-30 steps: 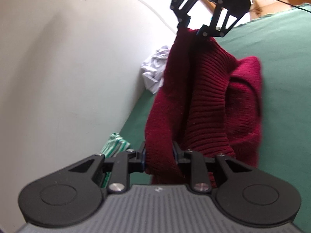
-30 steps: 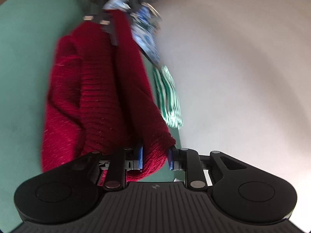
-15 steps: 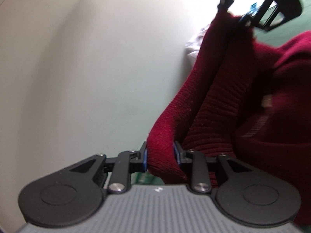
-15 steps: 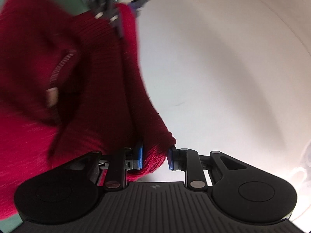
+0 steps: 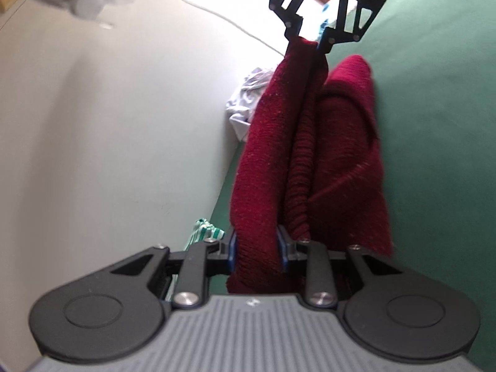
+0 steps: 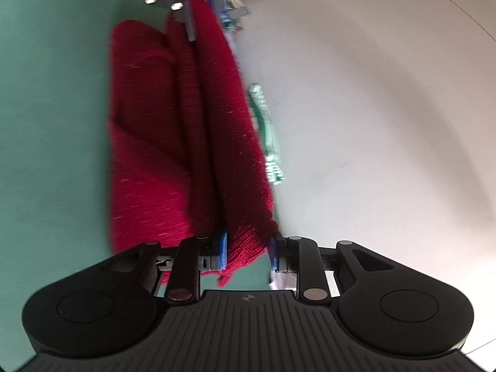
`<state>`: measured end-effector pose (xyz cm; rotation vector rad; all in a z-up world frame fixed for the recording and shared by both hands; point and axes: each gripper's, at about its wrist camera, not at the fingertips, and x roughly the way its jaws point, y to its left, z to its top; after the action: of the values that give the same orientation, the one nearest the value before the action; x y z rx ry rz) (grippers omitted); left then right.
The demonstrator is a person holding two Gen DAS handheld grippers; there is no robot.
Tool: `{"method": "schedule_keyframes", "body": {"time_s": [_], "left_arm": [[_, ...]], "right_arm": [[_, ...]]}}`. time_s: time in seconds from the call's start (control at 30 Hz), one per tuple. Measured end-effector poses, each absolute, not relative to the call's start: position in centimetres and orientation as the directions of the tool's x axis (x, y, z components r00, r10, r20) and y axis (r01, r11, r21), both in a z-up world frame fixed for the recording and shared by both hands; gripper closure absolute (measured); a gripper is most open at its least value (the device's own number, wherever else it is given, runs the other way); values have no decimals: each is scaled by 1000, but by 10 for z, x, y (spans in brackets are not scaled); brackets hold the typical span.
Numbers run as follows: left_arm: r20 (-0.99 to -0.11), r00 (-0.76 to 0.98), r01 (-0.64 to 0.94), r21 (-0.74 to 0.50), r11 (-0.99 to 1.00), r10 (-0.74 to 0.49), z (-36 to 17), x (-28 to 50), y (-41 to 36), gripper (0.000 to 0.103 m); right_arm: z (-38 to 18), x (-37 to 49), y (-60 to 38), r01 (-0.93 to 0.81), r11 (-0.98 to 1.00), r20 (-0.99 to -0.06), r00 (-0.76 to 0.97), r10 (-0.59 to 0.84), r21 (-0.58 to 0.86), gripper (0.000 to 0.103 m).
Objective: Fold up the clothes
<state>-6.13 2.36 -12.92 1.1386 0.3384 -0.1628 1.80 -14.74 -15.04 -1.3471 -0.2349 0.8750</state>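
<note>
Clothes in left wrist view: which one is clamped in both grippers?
The dark red knit sweater, stretched between the left gripper and right gripper. The white garment and green-striped one lie untouched by the wall.

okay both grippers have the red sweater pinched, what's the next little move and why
Probably lower both together toward the green surface. The left gripper and right gripper each clamp an end of the red sweater, which hangs bunched between them, so laying it flat comes first.
</note>
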Motion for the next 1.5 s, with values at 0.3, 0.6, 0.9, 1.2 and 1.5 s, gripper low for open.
{"method": "schedule_keyframes", "body": {"time_s": [0.3, 0.6, 0.9, 1.2, 1.5], "left_arm": [[-333, 943, 308, 889, 340, 14, -133, -49, 24, 73], [-313, 949, 290, 898, 330, 19, -135, -53, 21, 72], [-306, 952, 277, 894, 352, 28, -137, -59, 19, 70], [-295, 955, 268, 893, 362, 20, -137, -65, 16, 70], [-302, 951, 222, 821, 525, 71, -108, -71, 30, 66]], "right_arm": [[-113, -5, -134, -465, -30, -387, 697, 603, -885, 52], [-59, 37, -121, -719, 695, -613, 538, 578, 24, 49], [-76, 80, -125, -49, 692, -614, 418, 669, 720, 50], [-118, 95, -145, 297, 468, -553, 505, 663, 832, 43], [-116, 98, -156, 213, 425, -470, 522, 712, 880, 77]]}}
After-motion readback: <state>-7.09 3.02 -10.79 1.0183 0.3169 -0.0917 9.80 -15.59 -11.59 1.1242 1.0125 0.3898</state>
